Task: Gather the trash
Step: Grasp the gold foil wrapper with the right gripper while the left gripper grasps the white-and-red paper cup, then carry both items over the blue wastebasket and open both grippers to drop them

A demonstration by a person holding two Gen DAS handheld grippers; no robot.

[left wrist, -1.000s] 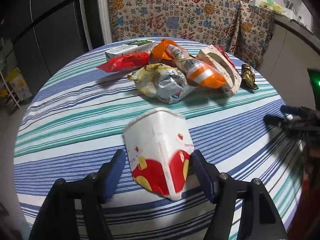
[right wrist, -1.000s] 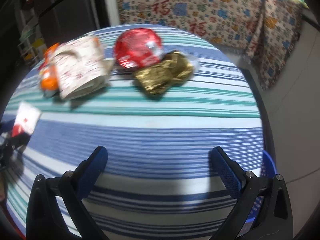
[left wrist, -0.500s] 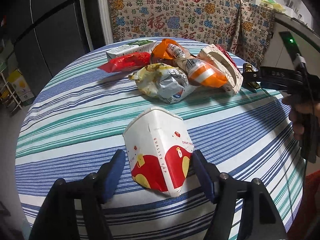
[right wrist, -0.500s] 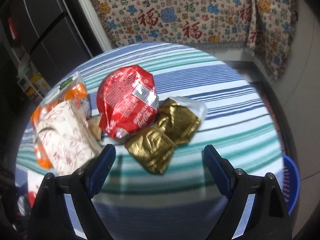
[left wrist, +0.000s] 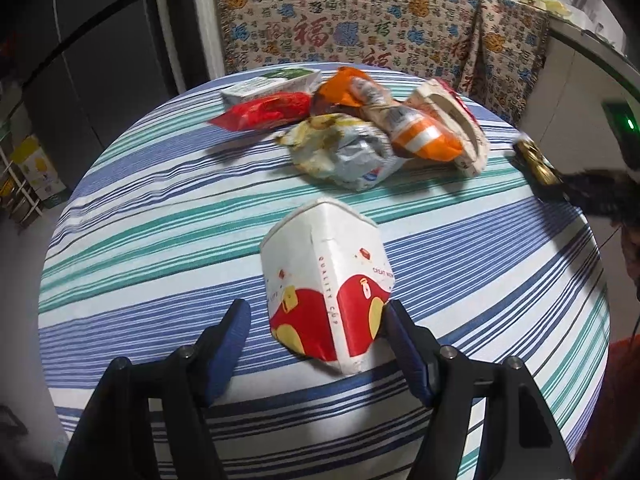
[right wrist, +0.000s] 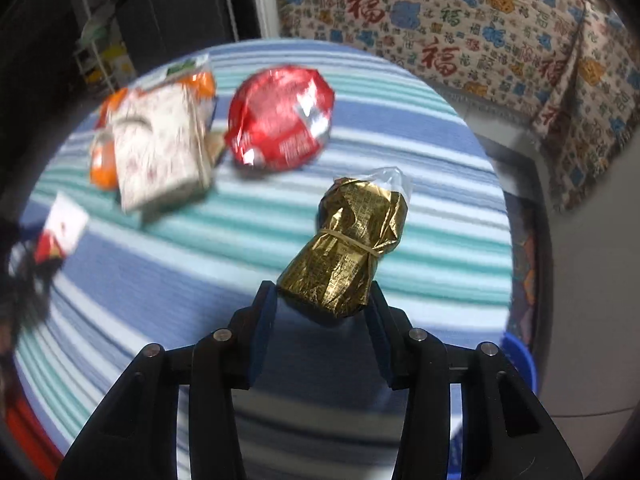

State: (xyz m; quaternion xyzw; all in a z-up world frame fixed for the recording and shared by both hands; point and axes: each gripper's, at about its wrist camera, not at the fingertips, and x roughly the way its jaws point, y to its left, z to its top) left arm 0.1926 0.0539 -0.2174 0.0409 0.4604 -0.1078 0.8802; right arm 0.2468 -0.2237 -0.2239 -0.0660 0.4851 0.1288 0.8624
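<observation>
Two tools are busy with trash on the round striped worktop (left wrist: 160, 208).

Closest in the right wrist view, the right tool (right wrist: 322, 306) has just been closing, and its blue pads now pinch the bottom end of the gold wrapper (right wrist: 352, 240). The wrapper sticks up past the pads, off the cloth. It is crinkly foil with a rubber band around its middle, so it looks light and squashy. It could slip, so I think low on the thick end, where the pads are, is a good place to hold it.

Closest in the left wrist view, the left tool (left wrist: 316, 344) has its pads apart, one on each side of the crushed paper cup (left wrist: 324, 280). The right pad is at the cup's side and the left pad stands clear. The cup lies on the cloth. It is thin paper, light and easy to bend, so a soft squeeze across its flat sides should do.

Farther back lie the silver chip bag (left wrist: 344, 152), the orange bag (left wrist: 416, 132), the red wrapper (left wrist: 264, 112) and the tissue box (right wrist: 160, 152).

Only the right view shows the red round pack (right wrist: 280, 116) and the blue bin (right wrist: 518, 364) by the worktop edge. Only the left view shows the cup up close.
</observation>
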